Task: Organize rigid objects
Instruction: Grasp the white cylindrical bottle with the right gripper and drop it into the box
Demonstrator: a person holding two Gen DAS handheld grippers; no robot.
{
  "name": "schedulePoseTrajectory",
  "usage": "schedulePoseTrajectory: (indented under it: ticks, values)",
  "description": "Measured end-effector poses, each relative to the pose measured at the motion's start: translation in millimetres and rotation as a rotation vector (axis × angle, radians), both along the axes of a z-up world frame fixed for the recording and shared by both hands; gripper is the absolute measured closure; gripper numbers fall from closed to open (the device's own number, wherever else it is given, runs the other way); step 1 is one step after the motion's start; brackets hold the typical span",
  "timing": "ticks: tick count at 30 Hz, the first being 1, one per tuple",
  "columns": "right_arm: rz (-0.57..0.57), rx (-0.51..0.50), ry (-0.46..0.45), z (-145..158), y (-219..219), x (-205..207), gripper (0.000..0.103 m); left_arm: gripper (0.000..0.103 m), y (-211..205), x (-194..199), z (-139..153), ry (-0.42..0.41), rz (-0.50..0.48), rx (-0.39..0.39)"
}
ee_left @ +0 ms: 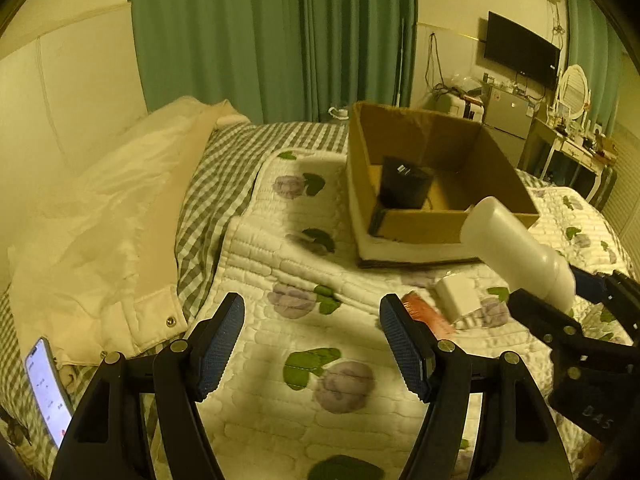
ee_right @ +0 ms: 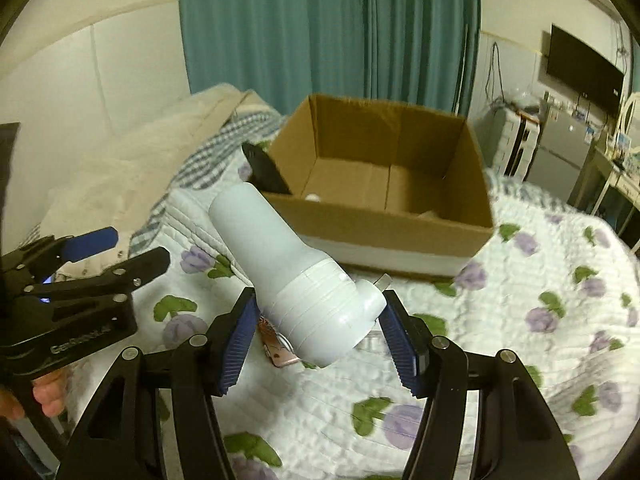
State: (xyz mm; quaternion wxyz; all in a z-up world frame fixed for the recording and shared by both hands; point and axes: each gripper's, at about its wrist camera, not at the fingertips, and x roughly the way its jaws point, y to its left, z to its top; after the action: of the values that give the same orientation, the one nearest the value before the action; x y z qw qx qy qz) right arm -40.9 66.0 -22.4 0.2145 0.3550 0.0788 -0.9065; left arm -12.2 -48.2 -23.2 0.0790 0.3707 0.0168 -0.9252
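My right gripper [ee_right: 320,320] is shut on a white bottle [ee_right: 296,276] at its cap end and holds it tilted above the quilt, its base pointing toward the cardboard box [ee_right: 384,216]. The bottle [ee_left: 516,244] and right gripper [ee_left: 576,292] also show at the right of the left wrist view. The box [ee_left: 424,224] holds a black object [ee_left: 404,188] leaning on its near wall. My left gripper [ee_left: 312,344] is open and empty above the quilt. A pink flat object [ee_left: 428,312] and a white charger block [ee_left: 456,294] lie on the quilt.
A white jacket [ee_left: 100,216] lies on the checked sheet at the left. A lit phone [ee_left: 46,392] lies at the bed's left edge. Green curtains [ee_left: 272,36], a TV [ee_left: 520,50] and a cluttered desk [ee_left: 580,144] stand beyond the bed.
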Motion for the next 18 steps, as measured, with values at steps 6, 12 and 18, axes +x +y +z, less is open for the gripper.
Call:
schedulePoseTrajectory:
  ticks: [6, 12, 18]
  values:
    - [-0.002, -0.033, 0.063, 36, 34, 9, 0.042, 0.03, 16, -6, 36, 0.065, -0.007, -0.023]
    - [-0.012, -0.054, 0.134, 73, 51, -14, 0.042, 0.03, 29, -37, 62, 0.115, -0.013, -0.041]
    - [-0.014, -0.047, 0.17, 87, 50, -63, 0.042, 0.03, 30, -89, 67, 0.122, -0.025, -0.073]
